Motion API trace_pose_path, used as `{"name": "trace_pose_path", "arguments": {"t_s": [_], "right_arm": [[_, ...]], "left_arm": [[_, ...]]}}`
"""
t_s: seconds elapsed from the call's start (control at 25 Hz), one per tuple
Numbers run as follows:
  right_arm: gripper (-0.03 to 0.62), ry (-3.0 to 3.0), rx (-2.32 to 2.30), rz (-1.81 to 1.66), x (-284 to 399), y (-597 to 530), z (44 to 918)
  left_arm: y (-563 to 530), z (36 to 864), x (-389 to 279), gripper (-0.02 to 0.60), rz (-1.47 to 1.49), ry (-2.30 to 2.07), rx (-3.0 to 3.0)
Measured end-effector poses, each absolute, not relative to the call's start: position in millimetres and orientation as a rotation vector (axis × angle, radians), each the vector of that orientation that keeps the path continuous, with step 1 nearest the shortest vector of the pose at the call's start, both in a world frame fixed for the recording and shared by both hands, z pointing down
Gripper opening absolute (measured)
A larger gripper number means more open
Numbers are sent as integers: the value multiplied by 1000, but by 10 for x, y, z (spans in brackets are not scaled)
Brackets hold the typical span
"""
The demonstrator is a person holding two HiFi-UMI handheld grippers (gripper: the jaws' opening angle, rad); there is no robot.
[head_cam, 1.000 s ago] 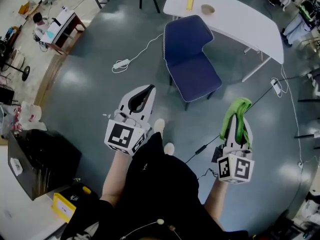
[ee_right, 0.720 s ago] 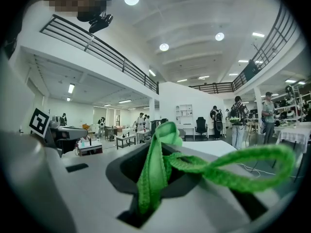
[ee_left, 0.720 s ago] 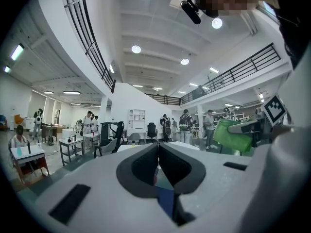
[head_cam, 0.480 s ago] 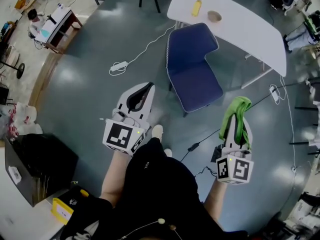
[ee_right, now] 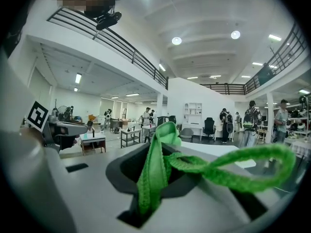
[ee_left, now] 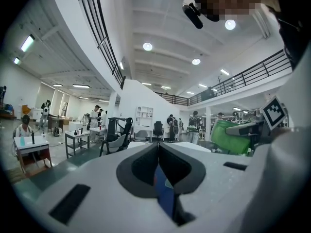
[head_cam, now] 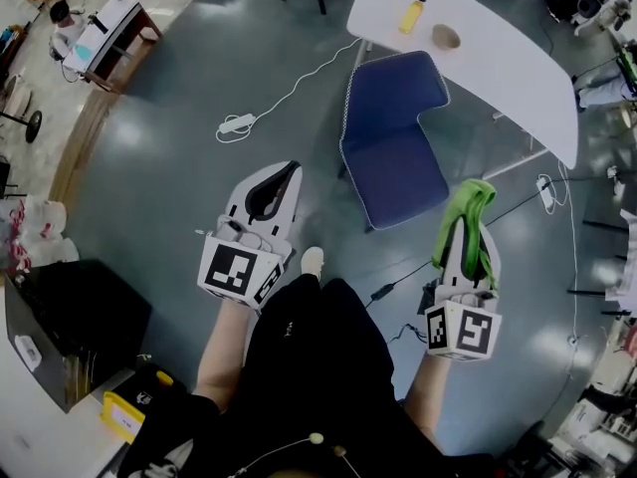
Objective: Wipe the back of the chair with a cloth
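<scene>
Far left, around 8 o'clock in the head view, there's a black case on the floor. At about 11 o'clock a white power strip lies on the grey floor, with its cable trailing off toward 1 o'clock.

Your left gripper is out in front of you over bare floor, pointing to roughly 1 o'clock. In the left gripper view its jaws are clenched together with nothing pinched in them; all you get is a sliver of blue through the slit. One shoe peeks out just below it, at 6 o'clock from the gripper.

The blue chair is at 12 to 1 o'clock in the head view. It's between the two grippers but further out, well apart from both. Its back is at the far end, tucked up against the edge of the white table.

Your right gripper is at about 4 o'clock and points up toward 12. It's grasping the green cloth, which flops over the jaw tips. The right gripper view shows it clearly: the cloth is wedged between the jaws and a twisted loop swings out to 3 o'clock. The cloth isn't touching the chair, which sits at 11 o'clock from that gripper.

On the table at 1 o'clock there's a yellow bottle, with a small bowl beside it.
</scene>
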State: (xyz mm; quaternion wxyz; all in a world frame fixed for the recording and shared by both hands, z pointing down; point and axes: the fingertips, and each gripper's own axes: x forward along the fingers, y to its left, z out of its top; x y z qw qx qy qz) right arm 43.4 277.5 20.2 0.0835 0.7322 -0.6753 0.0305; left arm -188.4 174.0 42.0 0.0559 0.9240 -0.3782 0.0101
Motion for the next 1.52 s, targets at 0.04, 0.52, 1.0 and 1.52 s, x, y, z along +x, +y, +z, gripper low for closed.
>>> {"name": "trace_pose_path", "arguments": {"t_s": [0.04,0.52,1.0,1.52], "right_arm": [[54,-2020,2182,98,424,2742,208],[54,-2044,2203,105,628,2292,281],[54,-2137,2129,87,1174,1229,297],[54,-2197,1959,101,1434,126,938]], "left_arm": [[1706,436,-1886,6,34,-1142,2804],[1289,436,-1634,6,53,-1125,2840],[537,419,-1059,6,101,-1186,2817],[172,899,-712,6,212,-1199,2743]]}}
